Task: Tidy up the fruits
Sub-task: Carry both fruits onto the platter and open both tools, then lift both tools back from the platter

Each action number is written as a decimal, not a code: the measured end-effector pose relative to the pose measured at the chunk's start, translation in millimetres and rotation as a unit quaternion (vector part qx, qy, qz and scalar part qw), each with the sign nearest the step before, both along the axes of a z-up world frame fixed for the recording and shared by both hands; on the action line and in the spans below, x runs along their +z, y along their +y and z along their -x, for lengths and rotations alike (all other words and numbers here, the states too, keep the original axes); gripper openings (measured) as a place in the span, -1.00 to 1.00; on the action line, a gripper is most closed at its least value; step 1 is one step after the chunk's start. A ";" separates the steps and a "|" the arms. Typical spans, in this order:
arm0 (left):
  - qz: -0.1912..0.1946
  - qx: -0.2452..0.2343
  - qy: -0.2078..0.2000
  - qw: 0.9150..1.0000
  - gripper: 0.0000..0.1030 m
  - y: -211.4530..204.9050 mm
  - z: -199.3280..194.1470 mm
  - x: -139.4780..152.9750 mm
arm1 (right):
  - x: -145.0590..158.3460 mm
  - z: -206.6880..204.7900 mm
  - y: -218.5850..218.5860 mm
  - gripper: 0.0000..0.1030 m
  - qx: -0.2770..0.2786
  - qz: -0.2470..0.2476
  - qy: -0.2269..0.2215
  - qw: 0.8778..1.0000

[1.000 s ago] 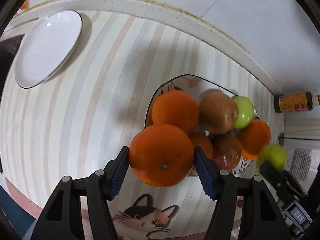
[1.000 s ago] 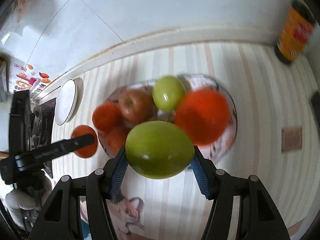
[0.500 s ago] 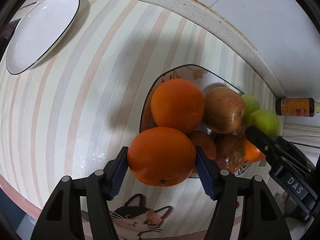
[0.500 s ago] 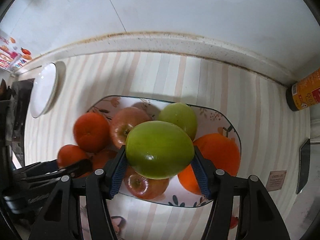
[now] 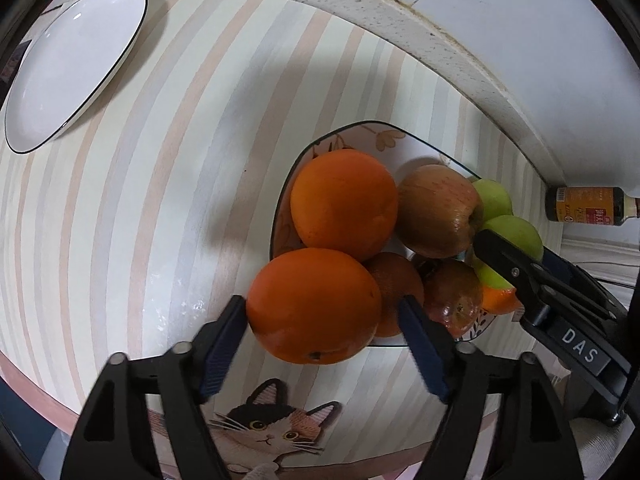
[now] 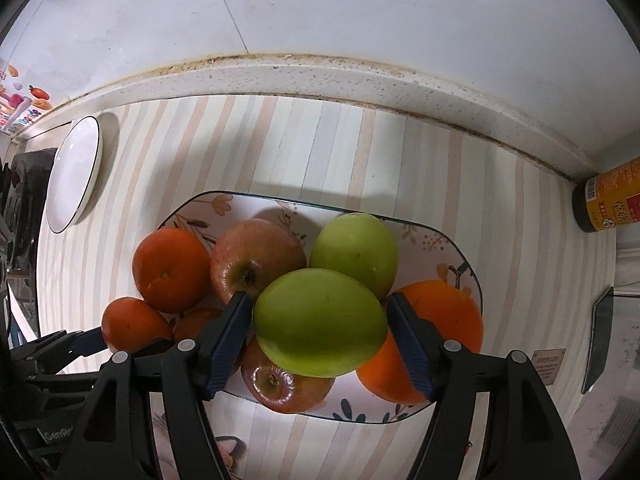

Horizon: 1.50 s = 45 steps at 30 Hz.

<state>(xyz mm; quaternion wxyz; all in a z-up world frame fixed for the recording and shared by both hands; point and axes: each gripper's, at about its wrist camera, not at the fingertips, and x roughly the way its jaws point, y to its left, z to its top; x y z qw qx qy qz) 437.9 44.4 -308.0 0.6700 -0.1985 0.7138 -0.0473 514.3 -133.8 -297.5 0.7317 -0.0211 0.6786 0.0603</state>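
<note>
Patterned plate [image 6: 460,256] brims with fruit; both tools just opening around orange [image 5: 314,306], green apple [image 6: 320,328].

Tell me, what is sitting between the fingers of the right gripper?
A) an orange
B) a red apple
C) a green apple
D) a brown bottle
C: in the right wrist view a green apple sits between the blue pads of the right gripper, on top of the fruit piled on the flowered plate; the jaws have just been opening.
</note>
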 end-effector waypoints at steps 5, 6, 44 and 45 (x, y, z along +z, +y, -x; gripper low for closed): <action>0.006 -0.002 -0.003 1.000 0.66 -1.8 0.1 3.4 | 3.3 1.9 -1.3 0.63 -0.004 -0.007 -0.006 1.000; 0.003 -0.003 -0.003 1.000 0.67 -2.0 0.1 4.1 | 4.3 2.4 -1.5 0.65 -0.005 -0.006 -0.008 1.000; -0.173 -0.060 -0.256 0.949 0.84 -41.0 177.1 193.5 | 192.9 256.0 -62.3 0.84 -0.080 -0.037 -0.228 0.970; -0.175 -0.061 -0.266 0.946 0.84 -42.0 185.5 201.1 | 198.3 260.7 -62.3 0.84 -0.080 -0.038 -0.233 0.969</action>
